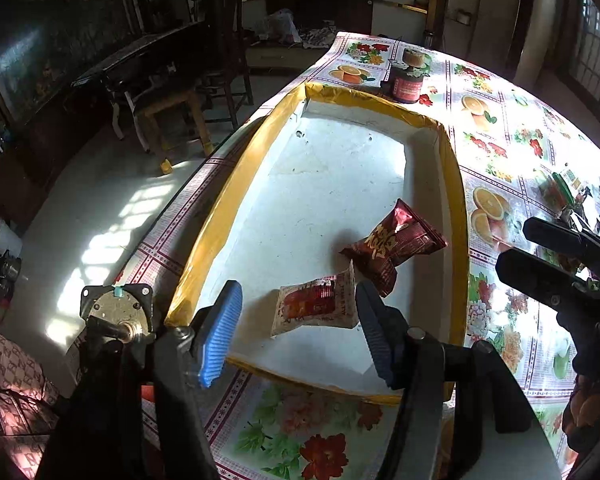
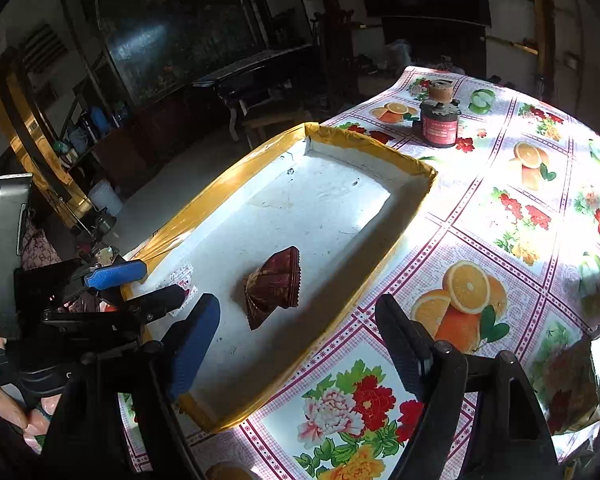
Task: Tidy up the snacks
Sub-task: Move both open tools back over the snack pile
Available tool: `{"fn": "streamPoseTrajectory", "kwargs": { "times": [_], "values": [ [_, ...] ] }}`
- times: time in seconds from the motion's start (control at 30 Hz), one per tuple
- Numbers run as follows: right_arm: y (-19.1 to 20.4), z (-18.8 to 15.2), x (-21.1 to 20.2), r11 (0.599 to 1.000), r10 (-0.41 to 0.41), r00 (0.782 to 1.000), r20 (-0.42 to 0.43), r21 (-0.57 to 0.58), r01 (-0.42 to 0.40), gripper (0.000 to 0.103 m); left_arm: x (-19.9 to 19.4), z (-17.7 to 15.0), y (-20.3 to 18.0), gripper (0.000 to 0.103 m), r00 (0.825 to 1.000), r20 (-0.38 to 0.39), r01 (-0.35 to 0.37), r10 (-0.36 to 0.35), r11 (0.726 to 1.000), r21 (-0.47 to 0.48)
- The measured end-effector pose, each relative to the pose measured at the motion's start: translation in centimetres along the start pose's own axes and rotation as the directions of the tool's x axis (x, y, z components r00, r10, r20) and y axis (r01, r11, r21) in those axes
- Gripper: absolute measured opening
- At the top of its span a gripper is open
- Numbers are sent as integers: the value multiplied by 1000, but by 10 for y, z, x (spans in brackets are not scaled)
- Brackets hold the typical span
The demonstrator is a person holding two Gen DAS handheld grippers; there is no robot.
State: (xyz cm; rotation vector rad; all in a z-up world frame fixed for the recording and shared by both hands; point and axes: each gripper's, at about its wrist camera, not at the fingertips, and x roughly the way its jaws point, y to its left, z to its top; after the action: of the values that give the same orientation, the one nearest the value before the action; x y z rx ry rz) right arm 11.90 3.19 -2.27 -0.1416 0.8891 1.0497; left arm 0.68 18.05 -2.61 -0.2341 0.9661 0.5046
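The table (image 2: pixel 500 240) wears a glossy cloth printed with oranges and flowers. On it sit a shallow white tray with yellow-taped rim (image 2: pixel 256 164) and, just beyond its far end, a dark red-labelled jar (image 2: pixel 439 126).

Dark red snack packet (image 2: pixel 274 286) in yellow-rimmed white tray (image 2: pixel 384 146) on floral tablecloth (image 2: pixel 512 248).

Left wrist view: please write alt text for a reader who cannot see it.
Two snack packets, one white and red and one dark red, lie in a yellow-rimmed white tray on a floral tablecloth. The open left gripper hovers over them.
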Motion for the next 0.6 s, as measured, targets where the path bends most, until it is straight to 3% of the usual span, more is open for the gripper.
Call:
{"fn": "streamPoseTrajectory", "kwargs": {
  "times": [0.13, 0.27, 0.43, 0.6],
  "values": [
    [-37, -28, -39, 984, -29, 998, 58, 176, 19, 81, -13, -1, -22, 64, 999, 13, 44, -44, 999, 32],
    [-78, -58, -79, 940, -98, 991, 90, 335, 62, 82, -23, -6, -58, 67, 995, 22, 98, -101, 991, 95],
    [-107, -90, -117, 904, -184, 977, 105, 409, 126, 82, -26, -15, -106, 68, 989, -3, 149, -151, 972, 180],
    [-127, -117, -135, 867, -245, 968, 59, 461, 191, 82, -27, -27, -145, 69, 983, -31, 182, -180, 953, 241]
  ]
}}
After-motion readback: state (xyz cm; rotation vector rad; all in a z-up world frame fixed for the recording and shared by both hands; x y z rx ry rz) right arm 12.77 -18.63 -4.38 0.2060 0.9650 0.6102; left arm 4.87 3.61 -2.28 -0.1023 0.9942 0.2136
